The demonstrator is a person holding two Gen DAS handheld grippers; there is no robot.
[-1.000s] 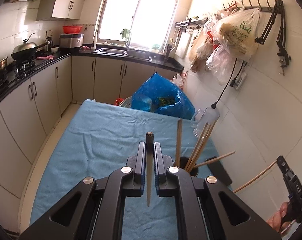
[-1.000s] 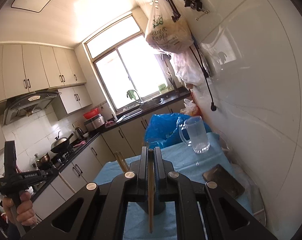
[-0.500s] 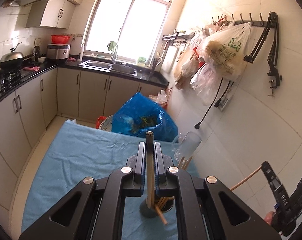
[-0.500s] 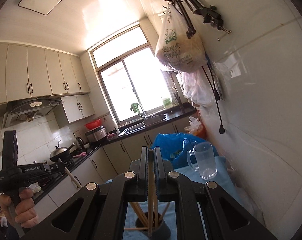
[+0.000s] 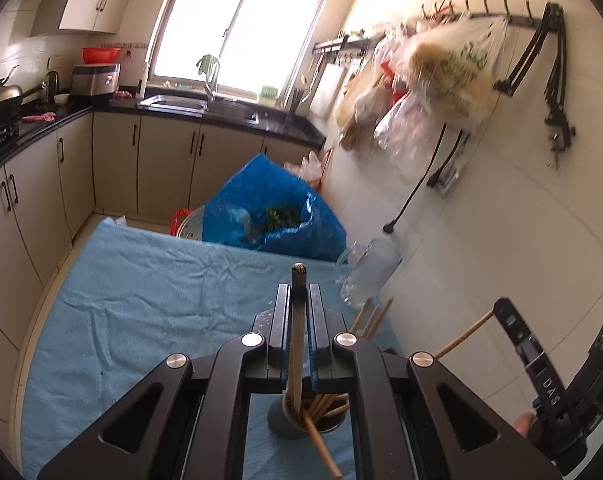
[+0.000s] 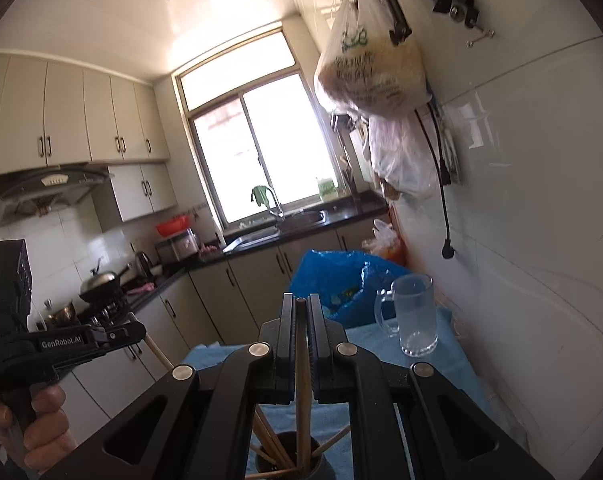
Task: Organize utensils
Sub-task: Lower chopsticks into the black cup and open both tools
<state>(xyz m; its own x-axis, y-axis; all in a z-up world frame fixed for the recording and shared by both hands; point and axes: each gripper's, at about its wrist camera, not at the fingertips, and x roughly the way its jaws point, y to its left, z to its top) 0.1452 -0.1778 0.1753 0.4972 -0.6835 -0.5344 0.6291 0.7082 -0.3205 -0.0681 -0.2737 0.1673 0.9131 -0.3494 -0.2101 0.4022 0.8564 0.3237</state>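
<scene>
Chopstick pinched in each tool, tips inside dark holder.

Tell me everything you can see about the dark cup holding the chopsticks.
The utensil cup is a dark grey, matte, round holder standing upright on the blue cloth, near the table's right side. Several wooden chopsticks lean inside it, fanning outward. Both grippers hang above it, each lowering one chopstick into its mouth. Its base is partly hidden.

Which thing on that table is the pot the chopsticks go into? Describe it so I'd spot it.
Find the blue cloth covering the table. Near its wall-side edge stands the dark round holder, in front of the clear glass mug. It alone bristles with wooden chopsticks.
</scene>
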